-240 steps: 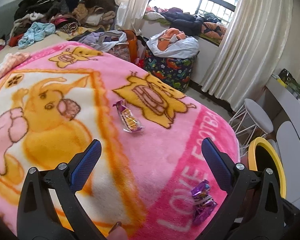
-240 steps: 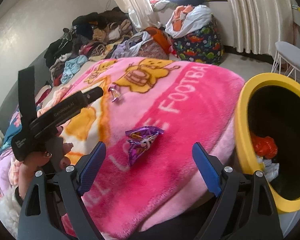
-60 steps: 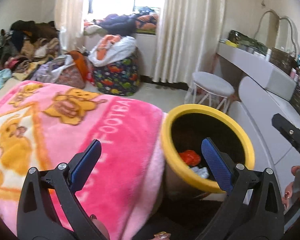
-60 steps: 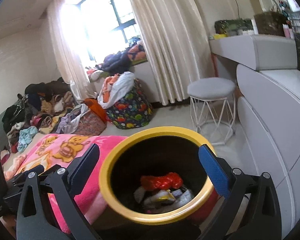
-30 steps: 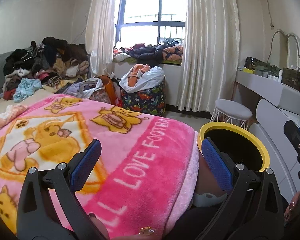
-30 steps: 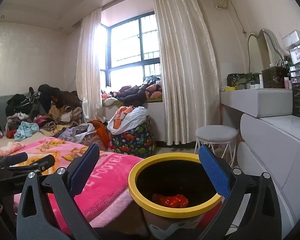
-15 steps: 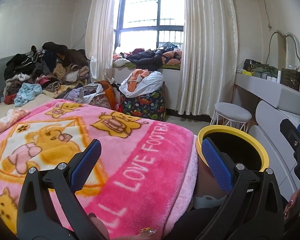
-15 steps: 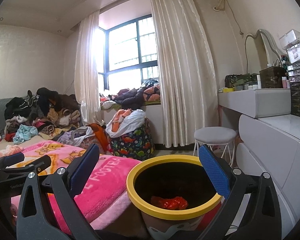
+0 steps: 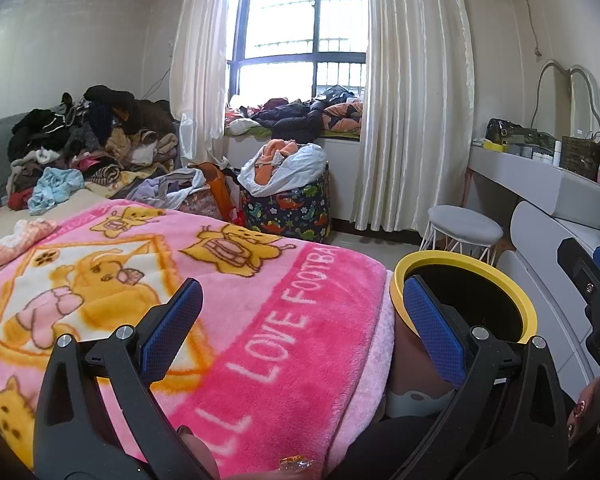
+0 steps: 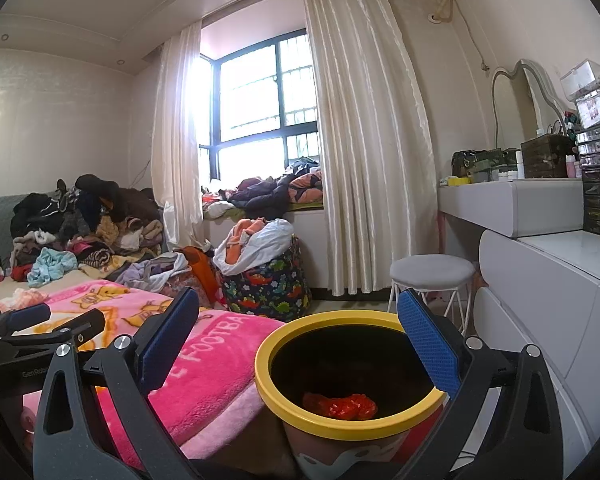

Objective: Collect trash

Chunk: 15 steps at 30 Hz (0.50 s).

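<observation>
A yellow-rimmed trash bin (image 9: 460, 258) stands against the corner of the bed, which is covered by a pink cartoon blanket (image 9: 320, 280). In the right wrist view the bin (image 10: 352, 426) sits right below me, with a red crumpled piece of trash (image 10: 340, 404) inside. My left gripper (image 9: 300, 328) hovers open over the blanket's edge, holding nothing. My right gripper (image 10: 296, 340) is open and empty above the bin. A small shiny orange wrapper (image 9: 294, 462) shows at the bottom edge of the left wrist view.
A grey round stool (image 10: 432, 272) and a white dresser (image 10: 540, 280) stand right of the bin. A dinosaur-print basket (image 9: 288, 208) full of laundry sits by the curtains. Piled clothes (image 9: 92, 140) cover the far end of the bed.
The two wrappers lying on the blanket 8 s ago are gone from it. Over the last second both views have tilted up slightly. Both grippers stay open.
</observation>
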{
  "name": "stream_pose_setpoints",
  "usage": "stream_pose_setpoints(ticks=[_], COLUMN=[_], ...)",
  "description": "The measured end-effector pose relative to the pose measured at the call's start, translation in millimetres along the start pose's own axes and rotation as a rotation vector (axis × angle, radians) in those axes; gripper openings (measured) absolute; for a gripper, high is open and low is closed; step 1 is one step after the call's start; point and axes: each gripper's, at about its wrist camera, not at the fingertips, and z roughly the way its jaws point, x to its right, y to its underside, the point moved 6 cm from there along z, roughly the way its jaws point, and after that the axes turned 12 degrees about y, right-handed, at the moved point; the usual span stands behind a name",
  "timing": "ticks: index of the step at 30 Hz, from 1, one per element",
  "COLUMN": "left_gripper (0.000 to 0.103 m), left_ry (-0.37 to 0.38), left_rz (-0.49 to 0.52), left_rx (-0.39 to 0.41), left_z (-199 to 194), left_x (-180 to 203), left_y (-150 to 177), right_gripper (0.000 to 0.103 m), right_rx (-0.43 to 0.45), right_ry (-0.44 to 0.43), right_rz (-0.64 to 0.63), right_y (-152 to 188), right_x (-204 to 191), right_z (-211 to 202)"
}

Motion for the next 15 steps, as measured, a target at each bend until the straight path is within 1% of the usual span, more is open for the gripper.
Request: stream_pose_setpoints(ticks=[15], left_gripper=[0.092], left_ry=[0.001], left_rz=[0.002], left_rx=[0.001], left_z=[-0.1], left_x=[0.4], left_y=[-0.3], right_gripper=[0.097], right_rx=[0.001], right_ry=[0.002], right_rz=[0.000], right_y=[1.1], right_x=[0.5], right_z=[0.3])
